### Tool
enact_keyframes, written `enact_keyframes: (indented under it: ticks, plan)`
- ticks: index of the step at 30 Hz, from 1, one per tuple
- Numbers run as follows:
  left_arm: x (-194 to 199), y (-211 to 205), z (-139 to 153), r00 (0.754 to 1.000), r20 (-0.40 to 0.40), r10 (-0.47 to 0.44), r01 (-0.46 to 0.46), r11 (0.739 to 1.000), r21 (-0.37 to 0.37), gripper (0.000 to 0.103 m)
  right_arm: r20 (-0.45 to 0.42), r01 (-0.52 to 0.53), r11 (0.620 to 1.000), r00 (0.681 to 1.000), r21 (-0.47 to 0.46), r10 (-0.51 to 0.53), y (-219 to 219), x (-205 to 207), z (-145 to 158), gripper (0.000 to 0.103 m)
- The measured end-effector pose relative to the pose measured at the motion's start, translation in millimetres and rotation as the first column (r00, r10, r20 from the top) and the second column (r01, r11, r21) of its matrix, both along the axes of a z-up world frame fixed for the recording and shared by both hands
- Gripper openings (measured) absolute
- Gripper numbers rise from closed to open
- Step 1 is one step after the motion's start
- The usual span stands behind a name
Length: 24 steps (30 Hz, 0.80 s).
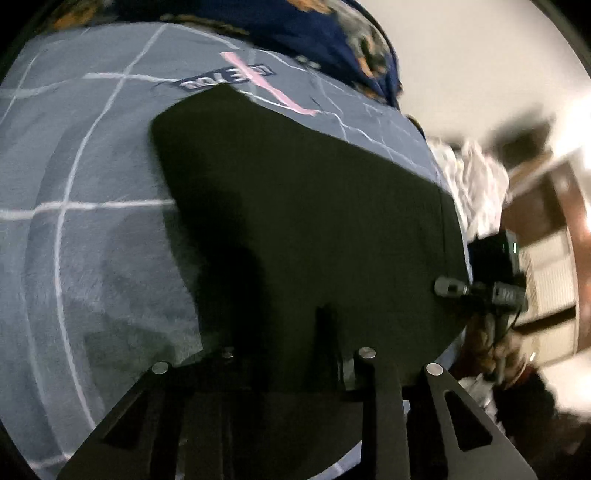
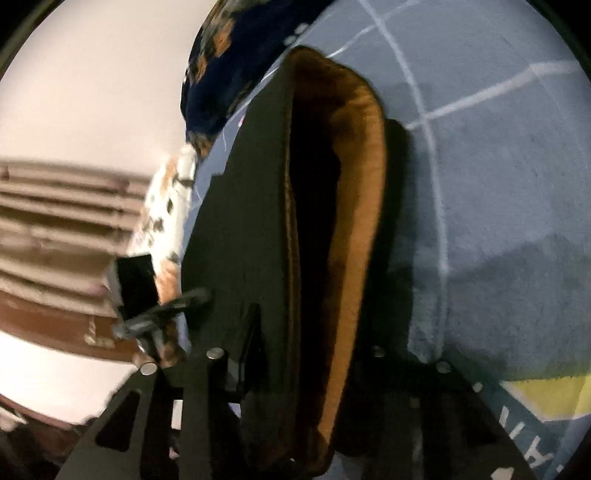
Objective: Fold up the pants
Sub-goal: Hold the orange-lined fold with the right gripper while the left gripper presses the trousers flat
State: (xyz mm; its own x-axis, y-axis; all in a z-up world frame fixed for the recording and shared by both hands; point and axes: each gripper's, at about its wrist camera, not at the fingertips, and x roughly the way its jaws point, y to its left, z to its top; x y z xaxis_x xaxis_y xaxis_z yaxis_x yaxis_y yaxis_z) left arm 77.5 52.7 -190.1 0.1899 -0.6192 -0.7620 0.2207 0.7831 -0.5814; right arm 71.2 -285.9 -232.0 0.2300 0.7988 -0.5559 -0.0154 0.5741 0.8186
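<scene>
Grey-blue felt mat (image 1: 92, 221) with white chalk-like grid lines, spread over the counter, pale wall behind, rumpled navy cloth with orange print (image 1: 295, 26) heaped at the far edge. Black pants with a tan fleece lining (image 1: 303, 221) lying flat on the mat, filling the middle of both views. Left claw (image 1: 295, 373) closed down on the near hem of the dark fabric, cloth running straight into the narrowed gap between the fingers. Right claw (image 2: 295, 369) likewise pinched on an edge of the garment, lifted just enough to gape the opening and bare the tan lining (image 2: 354, 221) in the right wrist view. Both grips set at the same near edge, probably to carry it over as one straight fold rather than dragging a single corner. Fold itself judged not yet made: cloth lying spread out. Some blur at the margins, so background shelving and small dark hardware beside the pants hard to identify.
</scene>
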Motion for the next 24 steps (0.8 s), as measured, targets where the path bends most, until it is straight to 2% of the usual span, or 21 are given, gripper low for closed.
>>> enact_keyframes:
  ticks: [3, 9, 14, 16, 18, 19, 22, 24]
  plan:
    - [-5, -2, 7, 0.999, 0.021, 0.047, -0.047, 0.999, 0.02, 0.025, 0.01, 0.003, 1.0, 1.0, 0.019, -0.003, 4, -1, 4, 0.035]
    - [-13, 12, 14, 0.991, 0.033, 0.132, -0.131, 0.991, -0.028, 0.022, 0.019, 0.025, 0.997, 0.999, 0.068, -0.026, 1, -3, 6, 0.033]
    - [-9, 20, 7, 0.992, 0.003, 0.123, -0.123, 0.992, -0.024, 0.022, -0.005, 0.027, 0.998, 1.0, 0.052, -0.027, 2, -3, -3, 0.033]
    - [-10, 17, 8, 0.995, 0.023, 0.094, -0.094, 0.995, 0.015, 0.022, -0.018, 0.028, 0.997, 0.999, 0.07, -0.026, 0, -1, -5, 0.034]
    - [-7, 10, 7, 0.998, 0.017, 0.057, -0.058, 0.997, 0.057, 0.031, -0.018, 0.026, 0.998, 1.0, 0.054, -0.025, 0, 1, -4, 0.036]
    - [-5, 7, 4, 0.999, -0.002, 0.037, -0.037, 0.997, 0.069, 0.04, -0.026, 0.03, 0.998, 0.999, 0.058, -0.029, -1, 2, -5, 0.037]
    - [-1, 5, 3, 1.0, -0.004, 0.02, -0.02, 0.999, 0.047, 0.047, -0.026, 0.023, 0.998, 0.999, 0.057, -0.021, 1, 5, -4, 0.038]
    - [0, 2, 2, 1.0, 0.014, 0.015, -0.015, 0.999, 0.046, 0.047, -0.019, 0.015, 0.999, 1.0, 0.048, -0.014, 6, 7, -2, 0.04]
